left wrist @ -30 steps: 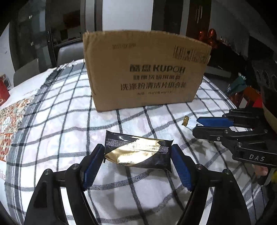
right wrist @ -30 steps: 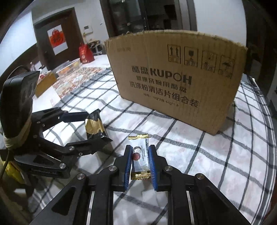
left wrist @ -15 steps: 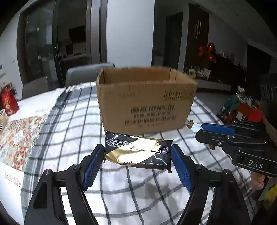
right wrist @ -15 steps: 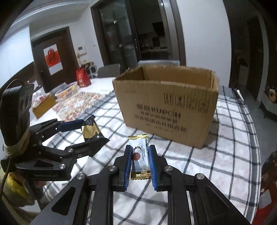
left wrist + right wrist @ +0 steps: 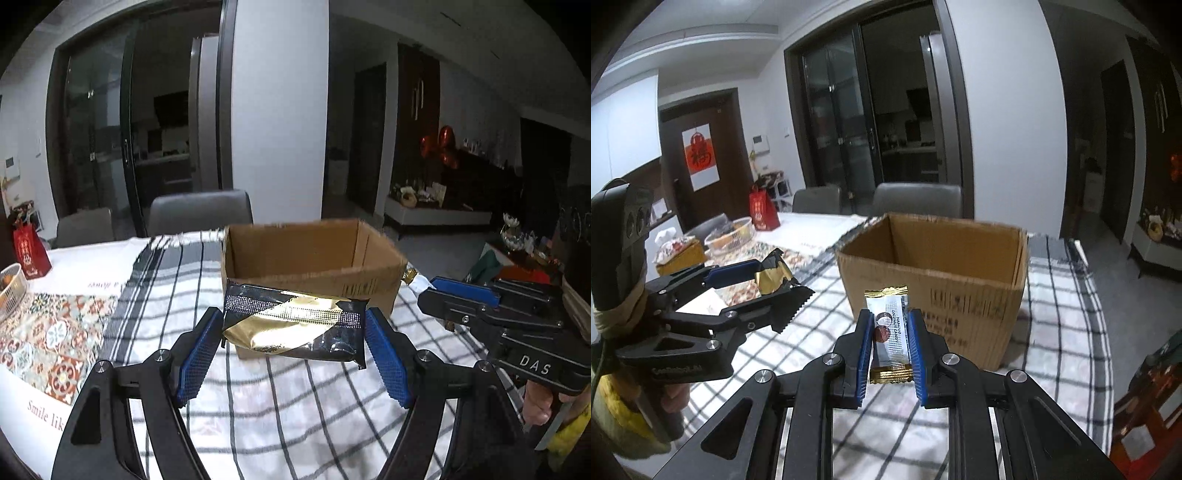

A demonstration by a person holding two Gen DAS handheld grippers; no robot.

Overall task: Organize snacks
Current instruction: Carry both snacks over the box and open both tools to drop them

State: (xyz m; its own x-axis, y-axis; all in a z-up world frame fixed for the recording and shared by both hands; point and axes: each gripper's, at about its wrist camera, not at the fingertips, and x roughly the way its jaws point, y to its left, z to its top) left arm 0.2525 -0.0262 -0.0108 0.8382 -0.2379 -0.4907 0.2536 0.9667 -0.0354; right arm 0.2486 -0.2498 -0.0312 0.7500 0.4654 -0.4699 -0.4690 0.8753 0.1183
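Note:
My left gripper [image 5: 293, 328] is shut on a black and gold snack packet [image 5: 293, 325], held lengthwise between the blue pads, above the table and in front of the cardboard box [image 5: 314, 258]. In the right wrist view the left gripper [image 5: 772, 278] shows at the left with the packet [image 5: 774, 275] end-on. My right gripper [image 5: 889, 332] is shut on a small white and gold candy bar [image 5: 889, 332], held upright, in front of the open-topped box [image 5: 934, 273]. The right gripper [image 5: 448, 290] appears at the right of the left wrist view, the candy bar's tip [image 5: 415, 278] poking out.
The box stands on a black and white checked cloth [image 5: 258, 398]. A patterned mat [image 5: 51, 332], a red bag [image 5: 31, 251] and a basket [image 5: 733, 234] lie at the left. Grey chairs [image 5: 201, 212] stand behind the table. A hand [image 5: 537, 402] holds the right gripper.
Both grippers have risen with their snacks still held. The box, seen side-on before, now shows its open top and inside walls.

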